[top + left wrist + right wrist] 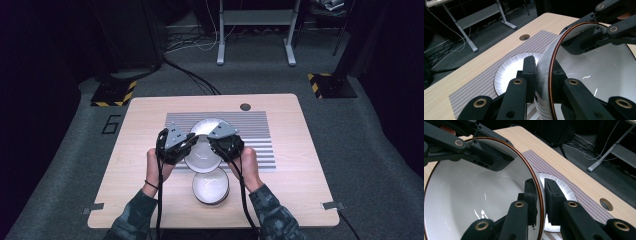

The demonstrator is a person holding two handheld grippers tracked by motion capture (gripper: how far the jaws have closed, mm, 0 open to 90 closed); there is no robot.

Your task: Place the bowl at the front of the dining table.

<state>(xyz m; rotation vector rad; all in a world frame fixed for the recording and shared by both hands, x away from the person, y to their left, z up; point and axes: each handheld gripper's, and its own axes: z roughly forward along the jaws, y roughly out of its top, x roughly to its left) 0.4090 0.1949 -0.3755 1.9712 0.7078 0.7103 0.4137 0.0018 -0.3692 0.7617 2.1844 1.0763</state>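
A: Where is the white ceramic bowl with the thin copper-brown rim (200, 152)?

B: Lifted over the grey striped placemat (260, 135) on the pale wooden bench (300, 185), above a second white dish (206, 125).

A: And each hand-held gripper?

B: The left hand-held gripper (541, 75) clamps the rim on one side, the right hand-held gripper (541, 195) on the opposite side. Another white bowl (210, 186) sits nearer the person.

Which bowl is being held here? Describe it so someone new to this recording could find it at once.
Start at the wooden table and find the striped placemat on it. Over the mat's near edge, the left gripper and right gripper each pinch opposite sides of the held bowl, white inside with a thin brown rim. Unlike the plate behind it and the smaller bowl nearer the person, it is clamped between fingers.
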